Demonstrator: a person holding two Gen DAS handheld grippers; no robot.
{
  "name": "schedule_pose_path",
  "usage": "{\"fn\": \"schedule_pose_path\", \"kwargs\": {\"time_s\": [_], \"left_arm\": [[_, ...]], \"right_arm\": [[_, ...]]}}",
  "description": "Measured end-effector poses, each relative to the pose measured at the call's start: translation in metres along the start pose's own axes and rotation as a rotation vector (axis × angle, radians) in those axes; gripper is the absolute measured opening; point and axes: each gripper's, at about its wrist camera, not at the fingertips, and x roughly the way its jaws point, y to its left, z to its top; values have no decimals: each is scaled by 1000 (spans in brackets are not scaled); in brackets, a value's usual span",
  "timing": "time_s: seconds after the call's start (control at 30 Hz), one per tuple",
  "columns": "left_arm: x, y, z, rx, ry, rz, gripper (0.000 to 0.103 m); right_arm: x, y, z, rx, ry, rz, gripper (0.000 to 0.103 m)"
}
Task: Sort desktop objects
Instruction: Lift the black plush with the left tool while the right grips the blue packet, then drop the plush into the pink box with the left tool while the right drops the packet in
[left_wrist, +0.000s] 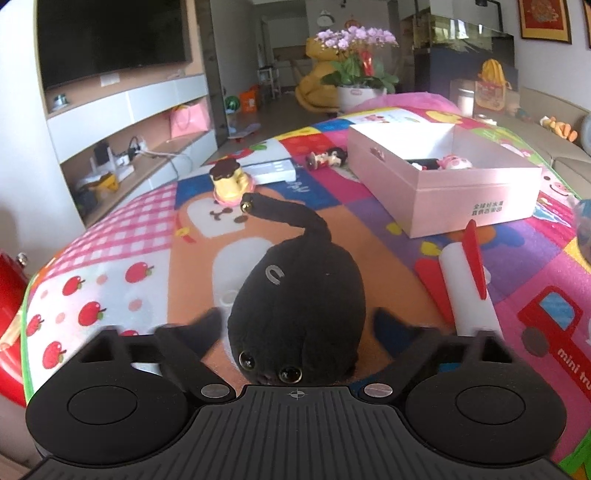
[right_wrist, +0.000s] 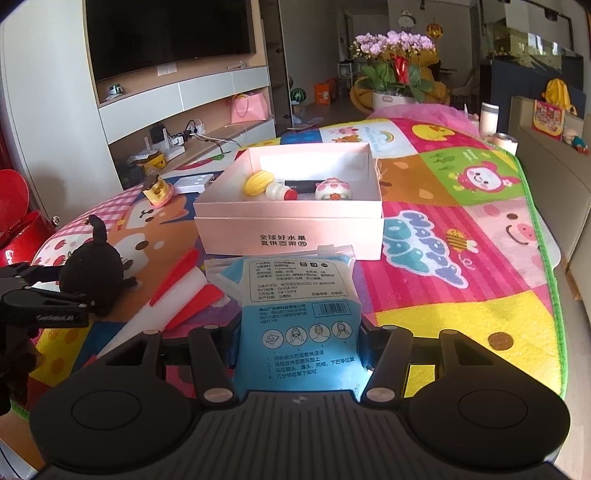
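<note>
we are looking along two hand-held grippers over a colourful patchwork play mat (right_wrist: 461, 266) covering a table.

the left gripper (left_wrist: 299, 328) sits around a black plush cat (left_wrist: 303, 295). the cat's long axis runs straight along the gripper's line: its face and two shiny eyes point back at the camera, and its tail (left_wrist: 291, 214) rises away from us, curling to the left at the tip. the fingers (left_wrist: 207, 328) stand on either side of the cat's head, partly closed; we cannot tell whether the pads press into the plush.

the right gripper (right_wrist: 297, 350) is closed on a blue and white sachet (right_wrist: 295, 317) of printed packaging, pads pressed to both its edges. the sachet's long axis points forward along the fingers, toward an open pink box (right_wrist: 291, 221) just beyond it.

inside the box lie a yellow corn toy (right_wrist: 258, 183), a small white and red toy (right_wrist: 280, 192), a dark flat item (right_wrist: 301, 182) and a round pink and white toy (right_wrist: 334, 190).

between the two grippers lies a white roll with red fins (right_wrist: 184, 295), its long axis running diagonally. further back on the mat, near the left edge, stand a yellow pudding-shaped toy (left_wrist: 231, 182), a white flat box (left_wrist: 273, 171) and a small doll figure (left_wrist: 327, 158) lying on its side beside the pink box.
</note>
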Motion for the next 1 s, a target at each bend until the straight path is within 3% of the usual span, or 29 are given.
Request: {"fn": "schedule_pose_path", "kwargs": {"time_s": [0.2, 0.37, 0.6, 0.77, 0.9, 1.0], "left_arm": [[-4, 4, -2, 2, 4, -24, 74], [-33, 6, 16, -52, -41, -144, 73], [-59, -14, 100, 4, -219, -308, 73], [-39, -42, 166, 42, -329, -342, 76], [-1, -55, 191, 21, -304, -321, 94], [13, -49, 177, -39, -245, -369, 96]], "right_arm": [[-10, -5, 2, -3, -14, -17, 55], [-29, -10, 7, -19, -63, -47, 55], [-67, -24, 34, 8, -212, -65, 55], [-76, -31, 47, 16, -278, -91, 55], [-68, -40, 49, 37, -259, -115, 55], [-64, -46, 47, 44, -243, -121, 55]]}}
